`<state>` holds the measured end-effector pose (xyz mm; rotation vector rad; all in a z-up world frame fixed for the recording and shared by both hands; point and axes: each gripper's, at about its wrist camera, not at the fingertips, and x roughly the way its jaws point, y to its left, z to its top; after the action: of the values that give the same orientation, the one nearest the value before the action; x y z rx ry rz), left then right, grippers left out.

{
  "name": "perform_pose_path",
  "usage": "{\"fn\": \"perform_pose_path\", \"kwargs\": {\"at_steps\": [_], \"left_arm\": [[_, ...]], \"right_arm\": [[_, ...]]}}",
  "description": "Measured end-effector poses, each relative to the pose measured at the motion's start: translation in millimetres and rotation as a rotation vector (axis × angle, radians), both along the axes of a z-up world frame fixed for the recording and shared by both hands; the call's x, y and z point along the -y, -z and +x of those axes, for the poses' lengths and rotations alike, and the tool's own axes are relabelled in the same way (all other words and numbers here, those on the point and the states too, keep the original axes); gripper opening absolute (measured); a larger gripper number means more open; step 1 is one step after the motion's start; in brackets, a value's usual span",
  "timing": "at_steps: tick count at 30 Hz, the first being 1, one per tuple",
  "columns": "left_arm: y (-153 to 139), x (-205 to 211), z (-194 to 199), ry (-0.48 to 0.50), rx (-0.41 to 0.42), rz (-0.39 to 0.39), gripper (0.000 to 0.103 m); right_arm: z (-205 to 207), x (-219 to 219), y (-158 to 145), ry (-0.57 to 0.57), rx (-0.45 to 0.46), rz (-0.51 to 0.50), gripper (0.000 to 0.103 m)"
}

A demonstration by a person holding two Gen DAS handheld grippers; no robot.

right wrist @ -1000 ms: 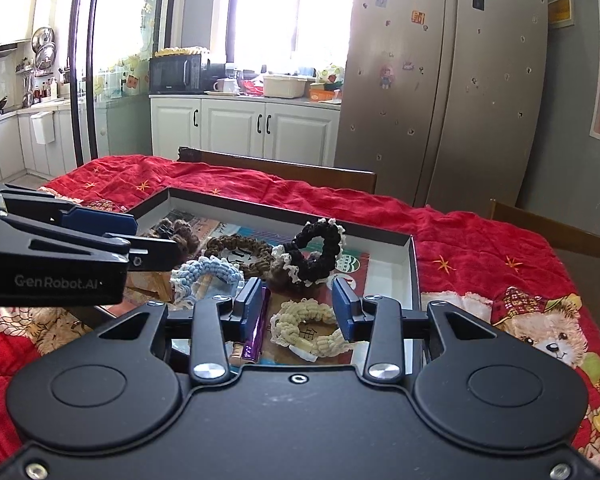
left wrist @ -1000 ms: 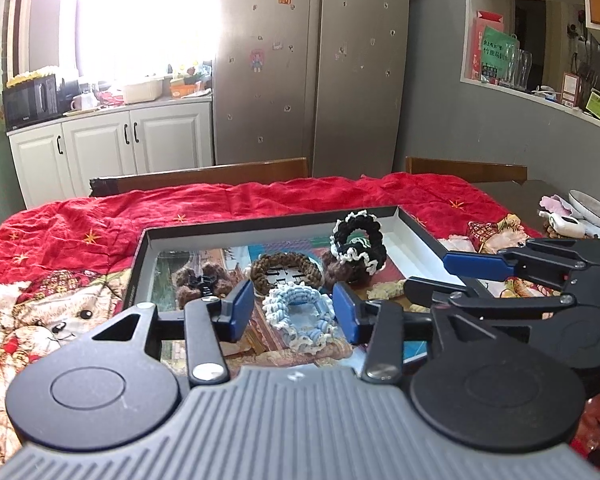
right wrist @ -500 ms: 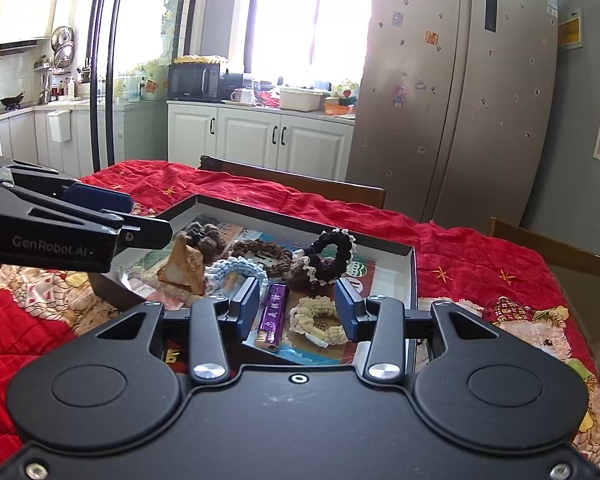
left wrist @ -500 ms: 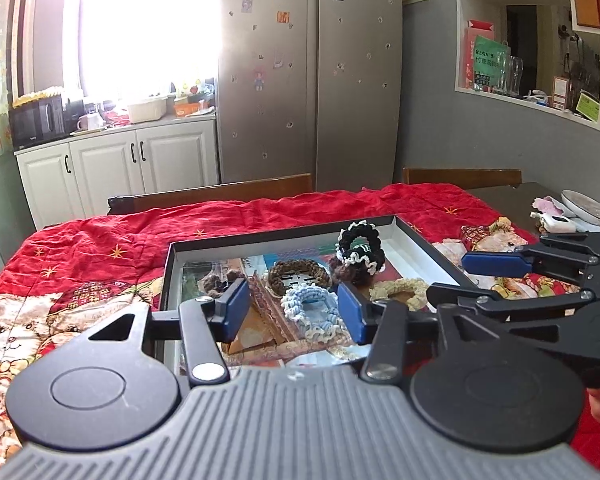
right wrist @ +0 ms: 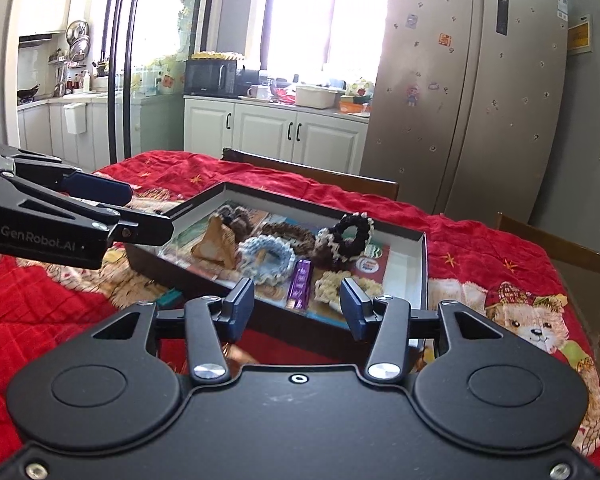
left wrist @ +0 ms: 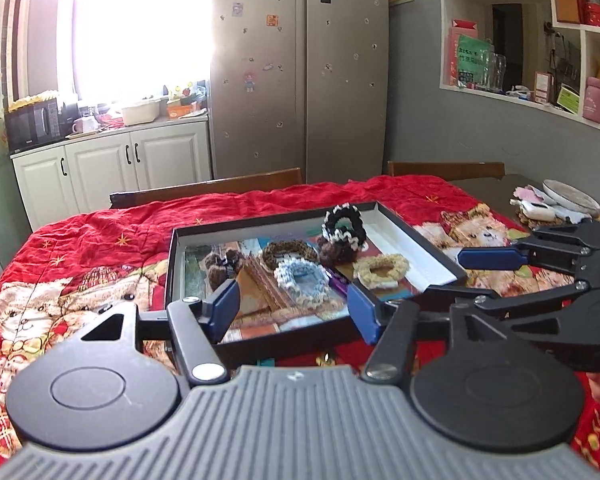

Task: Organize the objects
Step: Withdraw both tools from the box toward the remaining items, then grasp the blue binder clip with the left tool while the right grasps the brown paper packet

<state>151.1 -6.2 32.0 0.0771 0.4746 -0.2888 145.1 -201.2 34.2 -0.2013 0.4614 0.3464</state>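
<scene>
A black shallow box (left wrist: 418, 236) (right wrist: 424, 264) lies on the red blanket. It holds a light blue scrunchie (left wrist: 302, 280) (right wrist: 266, 256), a black-and-white scrunchie (left wrist: 344, 226) (right wrist: 352, 232), a brown scrunchie (left wrist: 288, 250) (right wrist: 290, 234), a cream scrunchie (left wrist: 380, 266) (right wrist: 330, 284), a dark brown fuzzy hair tie (left wrist: 220, 266) (right wrist: 236, 216) and a purple wrapper (right wrist: 300, 282). My left gripper (left wrist: 294, 306) is open and empty, just before the box's near edge. My right gripper (right wrist: 298, 306) is open and empty, just before the box's near right side.
The red bear-print blanket (left wrist: 80, 264) covers the table. Wooden chair backs (left wrist: 208, 188) stand at the far edge. A white plate and small items (left wrist: 568, 198) sit at the far right. Behind are a fridge (left wrist: 300, 68) and white cabinets (left wrist: 112, 168).
Both grippers have pulled back and risen away from the box, staying open. The box and its contents look smaller and farther off.
</scene>
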Motion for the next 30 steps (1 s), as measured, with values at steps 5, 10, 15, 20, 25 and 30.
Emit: {"fn": "perform_pose_path", "kwargs": {"at_steps": [5, 10, 15, 20, 25, 30], "left_arm": [[7.4, -2.3, -10.0, 0.008, -0.011, 0.016, 0.073], [18.8, -3.6, -17.7, 0.028, -0.044, 0.016, 0.075], [31.1, -5.4, -22.1, 0.059, -0.066, 0.019, 0.077], [45.3, -6.1, -24.6, 0.094, -0.094, 0.024, 0.079], [59.6, -7.0, -23.1, 0.127, -0.134, 0.031, 0.079], [72.4, -5.5, -17.6, 0.166, -0.158, 0.035, 0.079]], "right_arm": [[-12.6, 2.6, 2.8, -0.008, -0.011, 0.013, 0.046], [-21.6, 1.1, 5.4, -0.015, -0.013, 0.027, 0.05], [-25.0, -0.1, 11.4, -0.018, -0.013, 0.044, 0.052], [-26.0, 2.5, 21.4, -0.037, -0.021, 0.084, 0.059], [-19.6, 1.9, 33.9, -0.054, -0.054, 0.097, 0.059], [-12.1, -1.2, 45.0, -0.069, -0.09, 0.102, 0.059]]}}
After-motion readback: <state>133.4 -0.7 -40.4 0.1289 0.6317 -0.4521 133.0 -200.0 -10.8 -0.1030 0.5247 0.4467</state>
